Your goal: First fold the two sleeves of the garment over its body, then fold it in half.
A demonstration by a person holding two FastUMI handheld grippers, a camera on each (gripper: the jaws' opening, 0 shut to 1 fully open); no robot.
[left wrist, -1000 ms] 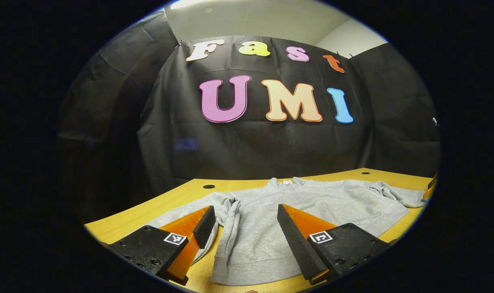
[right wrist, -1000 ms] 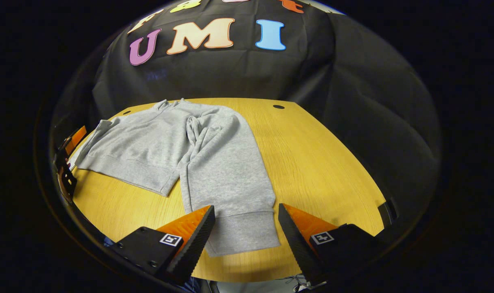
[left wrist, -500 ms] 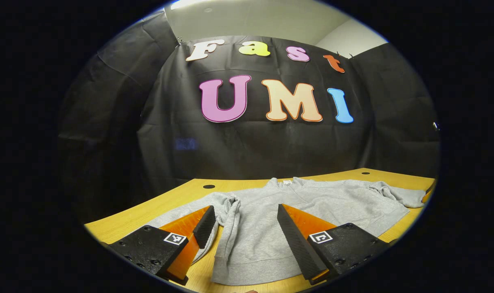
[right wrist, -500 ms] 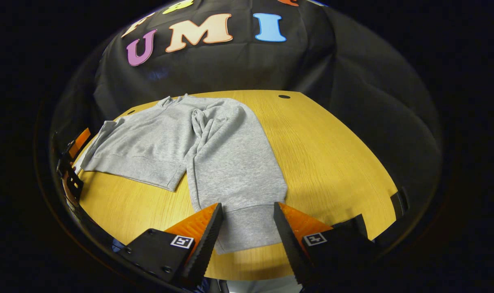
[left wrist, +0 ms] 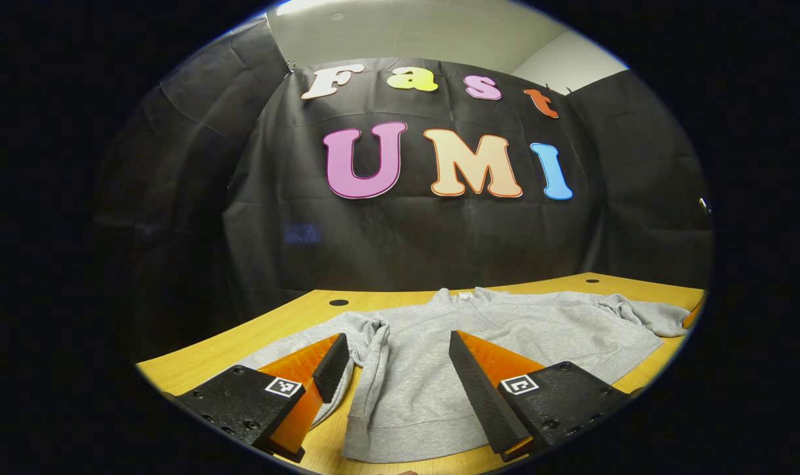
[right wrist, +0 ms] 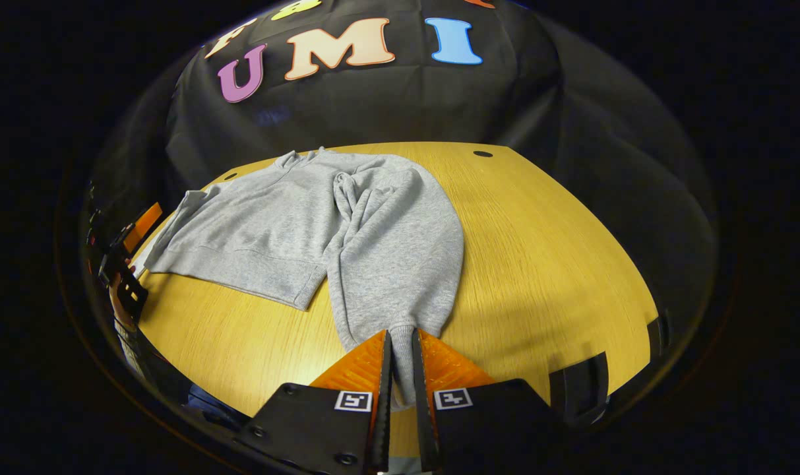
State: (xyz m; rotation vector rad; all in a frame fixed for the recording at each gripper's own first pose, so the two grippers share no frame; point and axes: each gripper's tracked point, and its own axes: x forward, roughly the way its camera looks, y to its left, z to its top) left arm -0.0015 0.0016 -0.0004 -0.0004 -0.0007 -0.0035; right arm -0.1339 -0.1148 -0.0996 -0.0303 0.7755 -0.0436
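The sleeve cuff (right wrist: 400,343) is clamped by the right gripper (right wrist: 400,359); it should be carried toward 10 o'clock over the body (right wrist: 268,218). The left gripper (left wrist: 396,369) is held spread wide.

Hand-held gripper (right wrist: 400,369) pinching grey sleeve cuff (right wrist: 401,343), wooden table (right wrist: 545,264)

The left gripper (left wrist: 396,369) carries two black, blocky finger mounts with small round screws along their edges; each mount has one white square tag with a black pattern on top, and each finger is a wedge with a ribbed inner face. The right gripper (right wrist: 400,373) is built the same, with one patterned tag on each black mount; in the right gripper view the left gripper appears again at the left border
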